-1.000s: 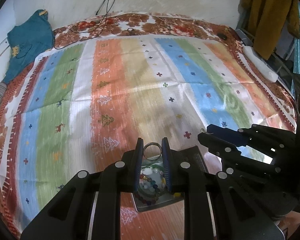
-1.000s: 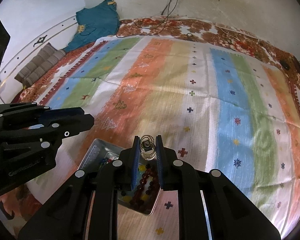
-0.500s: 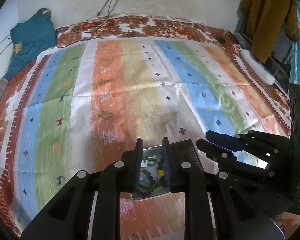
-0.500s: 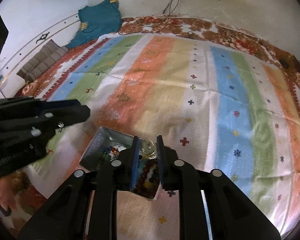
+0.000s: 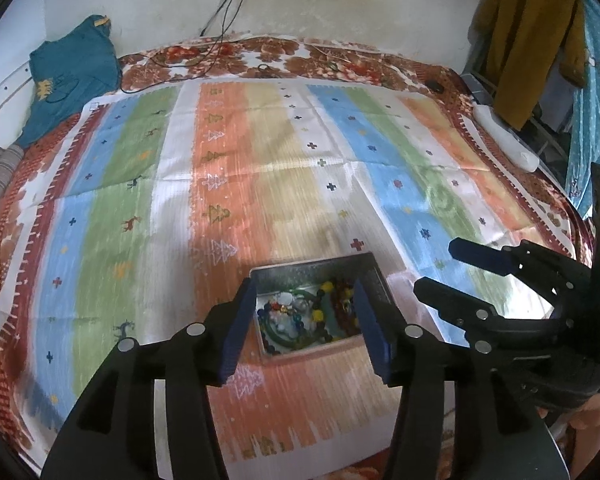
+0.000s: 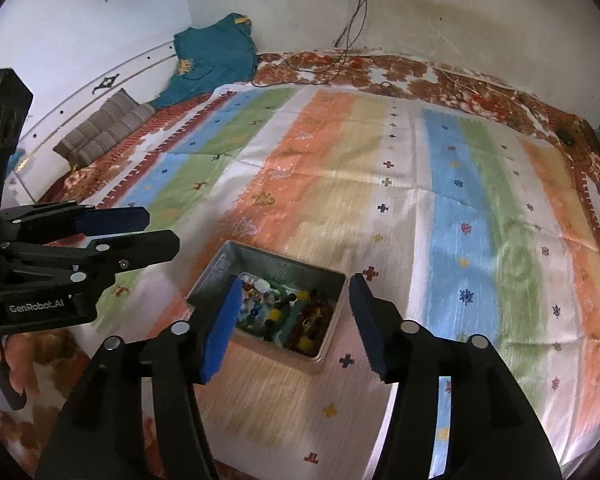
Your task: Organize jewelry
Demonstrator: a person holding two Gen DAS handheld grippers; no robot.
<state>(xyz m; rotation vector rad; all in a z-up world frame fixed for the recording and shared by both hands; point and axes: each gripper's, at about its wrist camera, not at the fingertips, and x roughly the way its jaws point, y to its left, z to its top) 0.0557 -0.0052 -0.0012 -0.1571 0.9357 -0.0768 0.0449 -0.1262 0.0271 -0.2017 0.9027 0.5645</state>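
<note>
The fingers (image 5: 236, 332) of the left gripper (image 5: 304, 328) and of the right gripper (image 6: 296, 324) had just been opening and stood wide apart with nothing between them, probably because each had let its piece fall. Below lay the bed's striped woven cloth of orange, blue and green (image 5: 228, 184), giving a flat place to sort on. On it sat the shallow rectangular metal tin (image 6: 216, 268), directly beneath both grippers. It kept the coloured bead bracelets and rings (image 6: 288, 316) gathered in one place.

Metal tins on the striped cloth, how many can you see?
1. The metal tin, full of beads, sits on the striped cloth just beyond both open grippers. Nothing else could hide another.
</note>
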